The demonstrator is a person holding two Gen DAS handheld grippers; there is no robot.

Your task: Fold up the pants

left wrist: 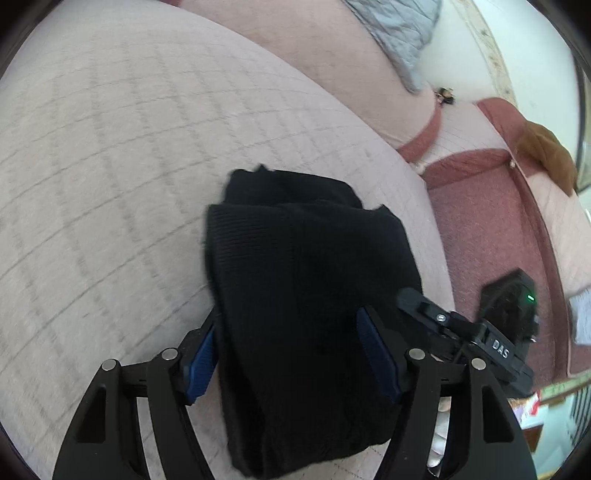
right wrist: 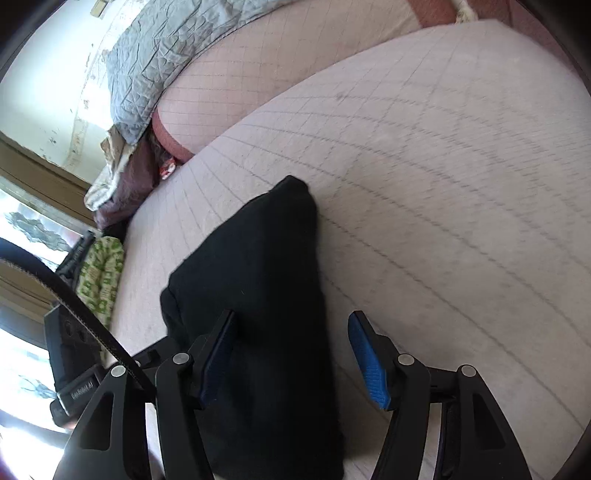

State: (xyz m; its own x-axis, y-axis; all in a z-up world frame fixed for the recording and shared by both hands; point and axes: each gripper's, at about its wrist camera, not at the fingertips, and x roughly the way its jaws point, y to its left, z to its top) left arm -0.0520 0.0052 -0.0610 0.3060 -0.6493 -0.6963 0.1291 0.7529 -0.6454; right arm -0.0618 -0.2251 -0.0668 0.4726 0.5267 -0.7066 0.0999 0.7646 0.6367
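On the left side of the left wrist view we see the broad pinkish checked bed cover [left wrist: 129,155], which fills most of the frame. Moving right, the black pants [left wrist: 306,280] lie on it as a folded bundle, the near end running down between our left gripper [left wrist: 295,354] fingers. Its blue pads [left wrist: 201,365] stand wide apart on either side of the cloth; the left pad is right at the fabric edge, the right one is overlapped by it, and neither pinches it that we can see. Further right our right gripper [left wrist: 480,332] sits just beside the pants, black with white lettering and a green light. Beyond it lies red carpet [left wrist: 487,229], and at the top a grey quilted pillow [left wrist: 399,33].

In the right wrist view, the left edge shows a bright window [right wrist: 29,229], a green patterned cloth [right wrist: 101,273] and the same grey pillow [right wrist: 155,62]. Then come the pants [right wrist: 258,295], a dark mound on the cover [right wrist: 443,166], overlapping the left finger of our right gripper [right wrist: 295,358]. Its jaws are spread wide too, the right blue pad [right wrist: 369,362] clear of the cloth over bare cover.
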